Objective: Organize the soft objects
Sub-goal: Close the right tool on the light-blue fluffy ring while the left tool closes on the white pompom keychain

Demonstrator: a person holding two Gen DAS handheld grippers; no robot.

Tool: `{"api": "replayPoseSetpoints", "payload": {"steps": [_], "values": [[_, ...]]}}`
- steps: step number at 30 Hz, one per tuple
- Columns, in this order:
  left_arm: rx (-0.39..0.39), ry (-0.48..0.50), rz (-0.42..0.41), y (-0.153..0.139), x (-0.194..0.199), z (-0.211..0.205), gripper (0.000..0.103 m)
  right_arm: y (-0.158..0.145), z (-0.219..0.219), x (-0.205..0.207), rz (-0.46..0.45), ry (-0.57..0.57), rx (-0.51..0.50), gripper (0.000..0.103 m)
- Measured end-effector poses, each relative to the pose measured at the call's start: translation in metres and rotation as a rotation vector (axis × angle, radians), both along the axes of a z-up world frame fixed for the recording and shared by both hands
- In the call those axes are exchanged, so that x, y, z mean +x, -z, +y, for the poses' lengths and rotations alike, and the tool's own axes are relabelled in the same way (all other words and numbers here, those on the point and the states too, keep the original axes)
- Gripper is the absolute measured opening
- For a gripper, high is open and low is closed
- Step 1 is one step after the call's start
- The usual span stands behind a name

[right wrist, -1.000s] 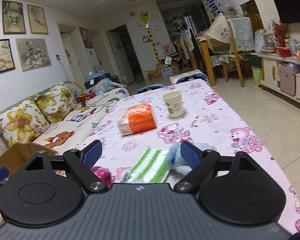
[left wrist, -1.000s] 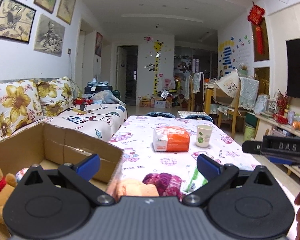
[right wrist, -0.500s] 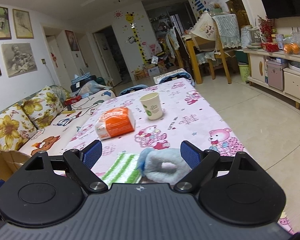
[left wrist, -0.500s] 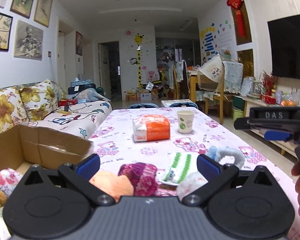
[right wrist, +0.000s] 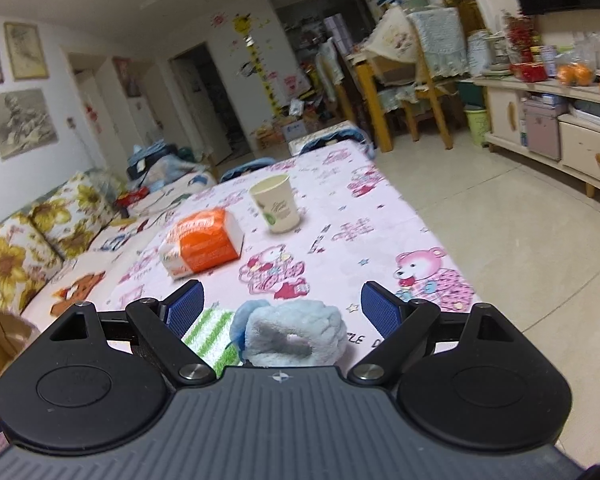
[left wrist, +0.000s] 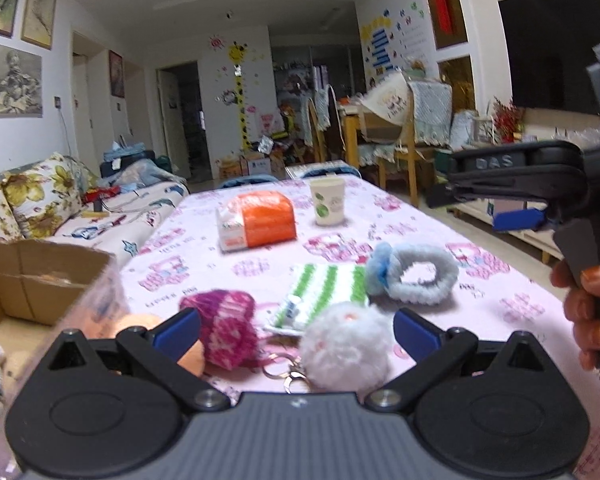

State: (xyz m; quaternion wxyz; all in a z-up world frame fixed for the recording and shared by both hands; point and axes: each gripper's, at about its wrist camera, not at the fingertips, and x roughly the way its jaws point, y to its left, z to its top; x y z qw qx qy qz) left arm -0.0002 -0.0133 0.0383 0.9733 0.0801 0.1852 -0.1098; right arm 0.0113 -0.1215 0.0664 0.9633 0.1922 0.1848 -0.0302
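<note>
Low in the left wrist frame, the left gripper spreads wide and empty around the white pompom (magenta knit piece nearer its left finger). In the right wrist frame, the right gripper, wide too, frames the blue-grey fluffy ring bottom centre, lying crosswise.
</note>
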Motion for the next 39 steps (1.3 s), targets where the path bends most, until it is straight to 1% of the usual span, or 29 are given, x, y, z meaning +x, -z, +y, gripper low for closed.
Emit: {"api": "replayPoseSetpoints", "payload": {"steps": [6, 14, 21, 25, 28, 31, 37, 39], "values": [[-0.022, 0.009, 0.068, 0.013, 0.015, -0.008, 0.102, 0.012, 0.012, 0.022, 0.041, -0.056, -0.056, 0.103], [-0.049, 0.017, 0.112, 0.021, 0.026, -0.019, 0.102, 0.020, 0.011, 0.041, 0.074, -0.081, -0.087, 0.103], [-0.054, 0.011, 0.143, 0.027, 0.034, -0.023, 0.102, 0.023, 0.012, 0.044, 0.104, -0.136, -0.054, 0.103], [-0.055, 0.010, 0.153, 0.027, 0.040, -0.026, 0.101, 0.025, 0.015, 0.044, 0.115, -0.142, -0.089, 0.103], [-0.059, 0.009, 0.162, 0.029, 0.042, -0.028, 0.099, 0.026, 0.015, 0.043, 0.118, -0.147, -0.092, 0.103], [-0.060, 0.011, 0.177, 0.030, 0.045, -0.029, 0.093, 0.027, 0.015, 0.043, 0.124, -0.147, -0.109, 0.103], [-0.073, 0.008, 0.212, 0.032, 0.049, -0.029, 0.076, 0.024, 0.016, 0.046, 0.139, -0.131, -0.140, 0.103], [-0.091, 0.007, 0.230, 0.032, 0.052, -0.028, 0.064, 0.023, 0.017, 0.045, 0.138, -0.131, -0.154, 0.103]]}}
